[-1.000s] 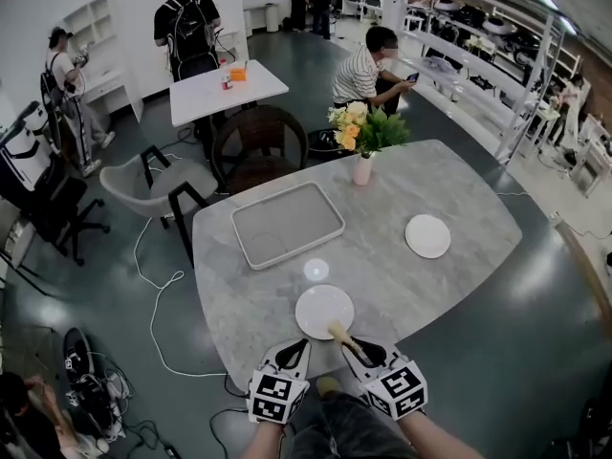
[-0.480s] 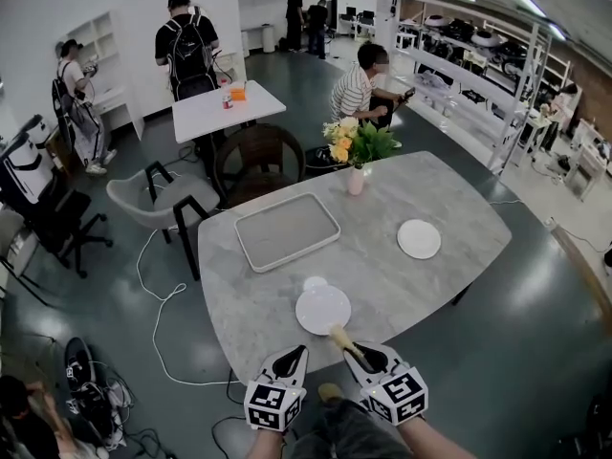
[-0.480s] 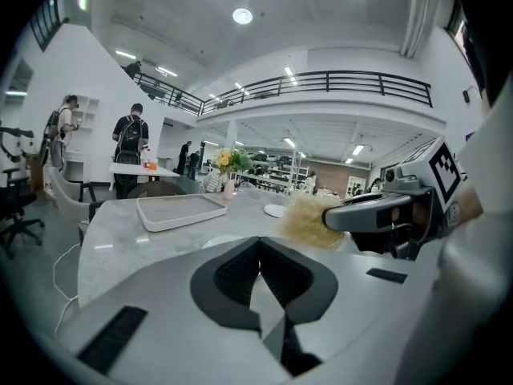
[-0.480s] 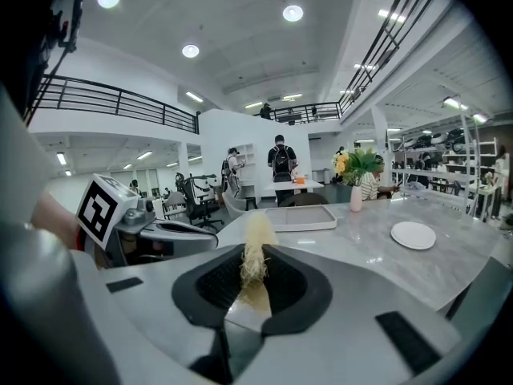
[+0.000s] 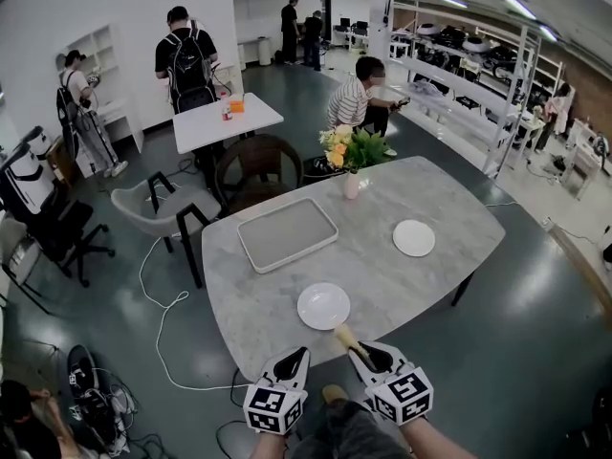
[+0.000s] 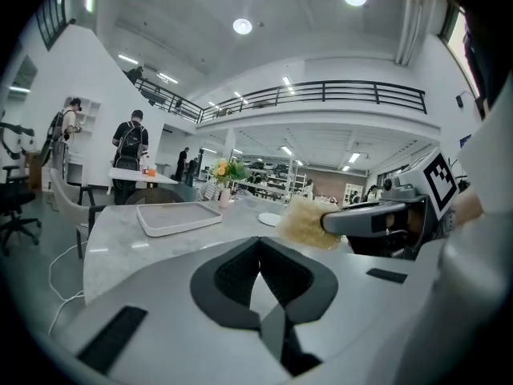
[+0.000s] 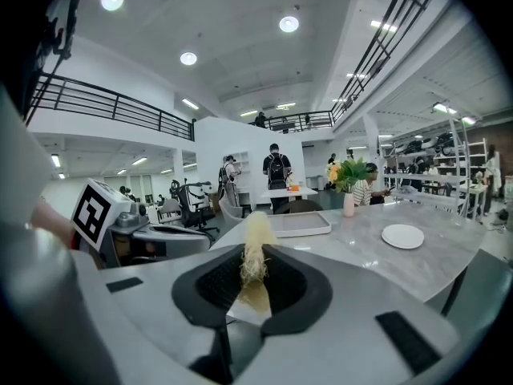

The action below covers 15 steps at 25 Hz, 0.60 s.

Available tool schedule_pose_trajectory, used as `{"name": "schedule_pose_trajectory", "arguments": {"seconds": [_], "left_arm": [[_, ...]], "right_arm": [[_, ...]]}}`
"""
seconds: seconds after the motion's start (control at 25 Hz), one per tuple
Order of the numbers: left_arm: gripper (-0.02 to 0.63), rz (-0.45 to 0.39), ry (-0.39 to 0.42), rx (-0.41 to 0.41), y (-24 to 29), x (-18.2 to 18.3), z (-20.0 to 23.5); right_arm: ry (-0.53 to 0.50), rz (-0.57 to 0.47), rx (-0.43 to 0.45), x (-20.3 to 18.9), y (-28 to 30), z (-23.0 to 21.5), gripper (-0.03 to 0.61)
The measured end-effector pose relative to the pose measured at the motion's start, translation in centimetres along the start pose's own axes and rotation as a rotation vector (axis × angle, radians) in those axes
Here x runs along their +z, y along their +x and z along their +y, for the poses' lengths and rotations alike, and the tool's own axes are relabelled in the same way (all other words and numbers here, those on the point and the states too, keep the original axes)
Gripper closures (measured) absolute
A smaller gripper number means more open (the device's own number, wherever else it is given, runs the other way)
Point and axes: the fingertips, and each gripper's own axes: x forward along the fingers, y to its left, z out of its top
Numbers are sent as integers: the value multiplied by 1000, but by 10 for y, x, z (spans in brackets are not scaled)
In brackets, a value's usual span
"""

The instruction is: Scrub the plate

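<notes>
A white plate [image 5: 323, 306] lies near the front edge of the marble table [image 5: 402, 285]. My right gripper [image 5: 364, 353] is shut on a yellow fibrous scrubber [image 5: 342, 336], whose tip sits at the table edge, just short of the plate. In the right gripper view the scrubber [image 7: 255, 251] stands pinched between the shut jaws of the right gripper [image 7: 255, 273]. My left gripper [image 5: 297, 356] hangs beside it, off the table edge. In the left gripper view the left gripper [image 6: 258, 245] is shut on nothing, and the scrubber [image 6: 304, 222] shows to its right.
A second white plate [image 5: 413, 238] lies at the table's right. A grey tray [image 5: 288, 233] sits at the back left, with a vase of flowers [image 5: 352, 162] behind it. Chairs [image 5: 253, 165] stand at the far side. Several people are beyond.
Both grippers have drawn back from the table. The scrubber tip, over the plate's near rim a second ago, is now off the plate at the table edge.
</notes>
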Motion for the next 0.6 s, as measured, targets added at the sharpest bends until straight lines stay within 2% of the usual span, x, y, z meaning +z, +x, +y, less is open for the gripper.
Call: {"name": "schedule_pose_trajectory", "arguments": {"seconds": [0.6], "left_arm": [[601,-24,7,-26,-36,-11,-14]], "right_arm": [[-2,-38,-53,-5,-30,26,514]]}}
